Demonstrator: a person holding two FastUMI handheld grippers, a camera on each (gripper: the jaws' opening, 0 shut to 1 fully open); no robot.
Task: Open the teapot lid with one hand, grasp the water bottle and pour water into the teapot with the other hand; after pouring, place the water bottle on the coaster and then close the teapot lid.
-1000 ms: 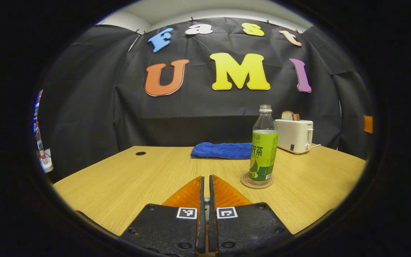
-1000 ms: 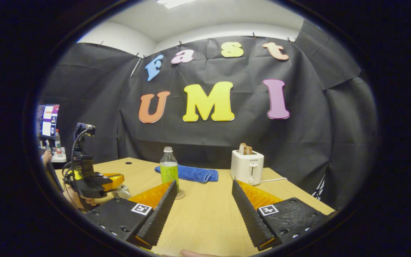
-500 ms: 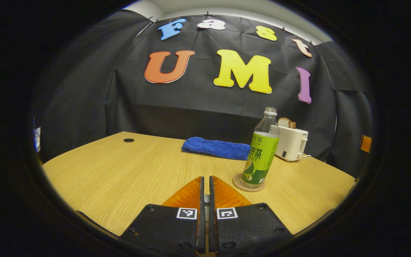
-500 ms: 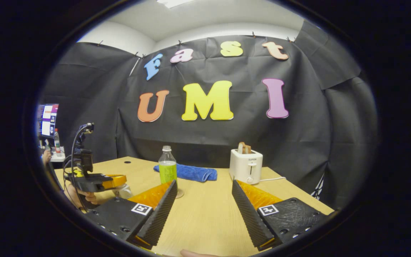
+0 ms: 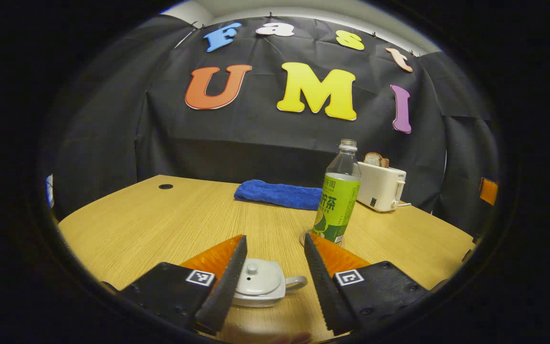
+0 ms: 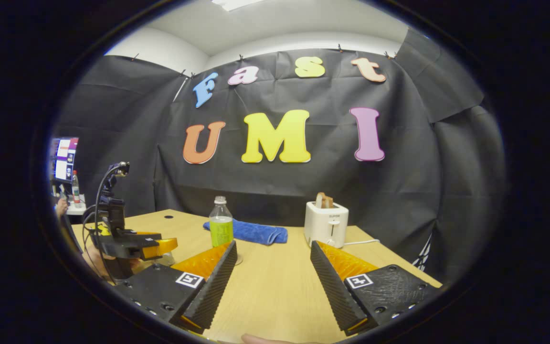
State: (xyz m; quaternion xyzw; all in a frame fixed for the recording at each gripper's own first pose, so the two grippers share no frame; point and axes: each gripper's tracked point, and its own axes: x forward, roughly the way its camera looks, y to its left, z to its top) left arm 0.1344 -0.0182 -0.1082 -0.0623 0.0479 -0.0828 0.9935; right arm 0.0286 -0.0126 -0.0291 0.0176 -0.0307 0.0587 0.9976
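White ceramic is being framed between the spread jaws of the left gripper (image 5: 272,260): the teapot (image 5: 260,288) is sitting low on the wooden bench (image 5: 160,224) with its lid (image 5: 258,279) on, the knob upright and the handle turned toward the right finger, and nothing is being pinched. Just beyond the right fingertip, the water bottle (image 5: 339,198) is standing upright and uncapped on the round coaster (image 5: 306,238), with liquid showing up to the top of its green label. Behind it, a blue towel (image 5: 280,194) is lying folded, and a white toaster (image 5: 380,188) with bread in its slot is standing near the far edge. In the right gripper view, the jaws of the right gripper (image 6: 272,267) are being held wide apart over bare wood, gripping nothing, while the bottle, towel and toaster are being seen farther back. At that view's left edge, the left gripper is being held by a hand (image 6: 94,260) above the teapot.
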